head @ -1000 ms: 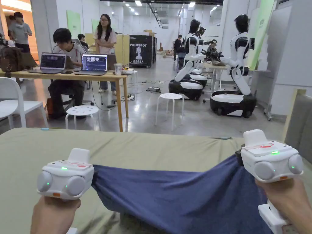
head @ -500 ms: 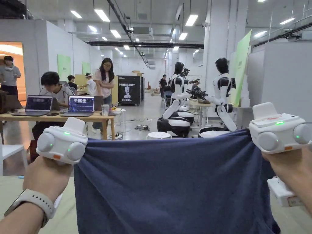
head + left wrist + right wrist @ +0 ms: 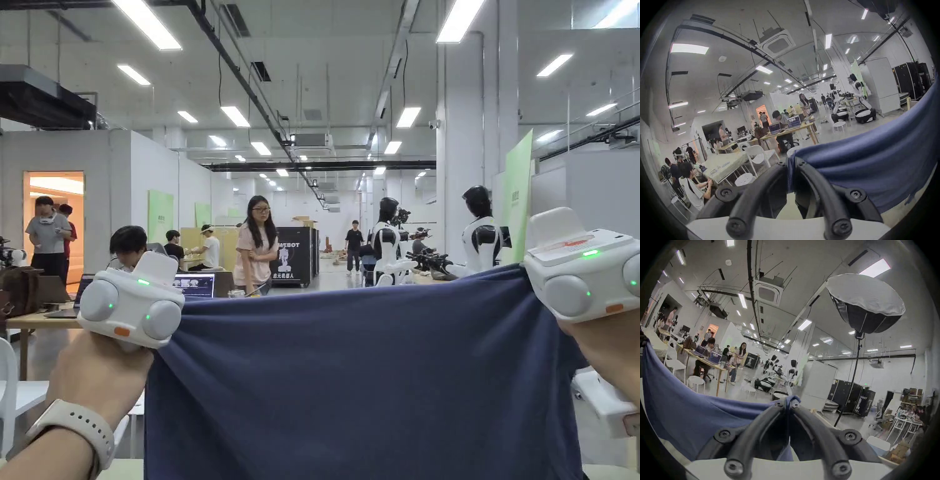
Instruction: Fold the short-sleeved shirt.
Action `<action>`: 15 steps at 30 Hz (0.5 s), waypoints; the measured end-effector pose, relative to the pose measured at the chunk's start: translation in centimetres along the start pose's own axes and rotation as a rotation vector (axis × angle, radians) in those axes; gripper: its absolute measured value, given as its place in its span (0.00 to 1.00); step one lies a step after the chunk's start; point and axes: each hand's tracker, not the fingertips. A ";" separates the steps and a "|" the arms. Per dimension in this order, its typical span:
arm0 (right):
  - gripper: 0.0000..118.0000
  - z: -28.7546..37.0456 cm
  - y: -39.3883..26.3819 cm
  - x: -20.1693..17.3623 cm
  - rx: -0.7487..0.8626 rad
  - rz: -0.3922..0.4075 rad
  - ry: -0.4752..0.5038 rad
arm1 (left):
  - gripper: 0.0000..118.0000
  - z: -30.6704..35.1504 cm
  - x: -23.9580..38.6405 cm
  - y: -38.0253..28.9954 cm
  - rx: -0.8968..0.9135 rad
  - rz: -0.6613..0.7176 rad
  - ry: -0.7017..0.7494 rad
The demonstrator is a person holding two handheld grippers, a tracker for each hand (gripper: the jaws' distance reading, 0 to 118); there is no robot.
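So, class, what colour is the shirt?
Plain dark blue shirt, with no pattern; the head view shows it best.

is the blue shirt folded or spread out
Spread out: the shirt hangs stretched between left tongs and right tongs.

The left gripper [image 3: 132,304] and right gripper [image 3: 584,275] are being held raised and well apart, each being kept clamped on a corner of the shirt [image 3: 362,381].

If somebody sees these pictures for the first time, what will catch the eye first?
The navy shirt, stretched like a curtain across the lower head view. The left gripper and right gripper each pinch a top corner. Behind, a softbox light stands high on the right.
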 end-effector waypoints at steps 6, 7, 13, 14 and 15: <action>0.02 -0.4 -5.9 -2.8 -0.086 -0.019 0.040 | 0.03 -1.8 1.4 -5.8 -0.103 0.004 -0.030; 0.02 -0.5 -7.2 -3.3 -0.118 -0.014 0.053 | 0.03 -2.9 1.6 -7.0 -0.121 0.002 -0.032; 0.02 1.4 -9.6 -3.3 -0.149 -0.027 0.075 | 0.03 -1.9 2.0 -10.6 -0.178 -0.010 -0.068; 0.02 1.9 -9.7 -3.2 -0.155 -0.027 0.077 | 0.03 -1.5 1.9 -10.8 -0.180 -0.010 -0.071; 0.02 2.6 -9.9 -3.0 -0.161 -0.027 0.080 | 0.03 -0.8 1.8 -11.2 -0.183 -0.011 -0.076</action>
